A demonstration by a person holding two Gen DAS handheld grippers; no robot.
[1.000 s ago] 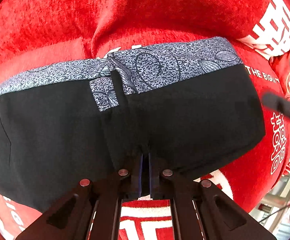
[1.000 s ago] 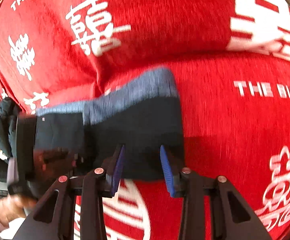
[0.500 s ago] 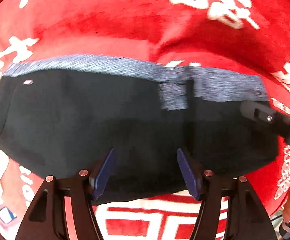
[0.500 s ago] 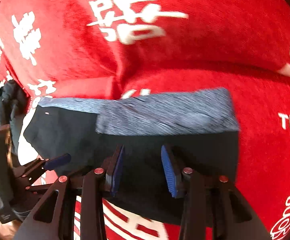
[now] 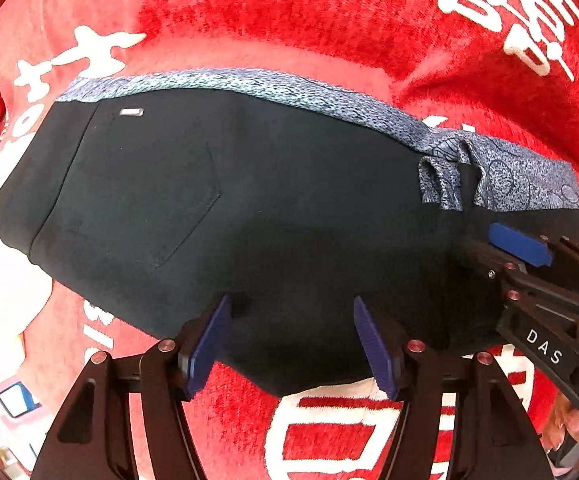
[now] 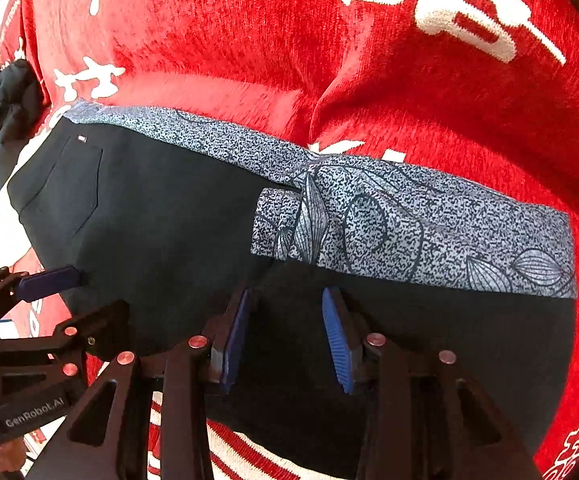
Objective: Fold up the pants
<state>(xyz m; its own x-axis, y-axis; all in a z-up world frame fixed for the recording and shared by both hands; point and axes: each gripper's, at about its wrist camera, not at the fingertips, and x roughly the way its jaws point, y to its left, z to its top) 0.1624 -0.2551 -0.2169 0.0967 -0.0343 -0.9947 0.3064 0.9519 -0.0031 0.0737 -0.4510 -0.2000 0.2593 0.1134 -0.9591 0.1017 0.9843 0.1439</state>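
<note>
The black pants (image 5: pixel 249 208) lie folded into a long band on a red blanket (image 5: pixel 289 20) with white characters, the blue-grey patterned waistband (image 6: pixel 429 232) running along their far edge; a back pocket (image 5: pixel 145 200) faces up toward the left end

The left gripper (image 5: pixel 291 340) points down over the near edge of the pants, its 2 blue-padded fingers (image 5: pixel 209 340) standing well apart after having just been opening; black cloth lies below the gap, nothing is pinched between the pads, and whether the tips rest on the fabric is hard to tell from this angle

The right gripper (image 6: pixel 285 336) hovers over the other end, just below the waistband, its fingers (image 6: pixel 337 340) parted by a narrower gap; they grip nothing, with the dark cloth showing between them; each gripper shows at the edge of the other's view, both above the same garment
</note>
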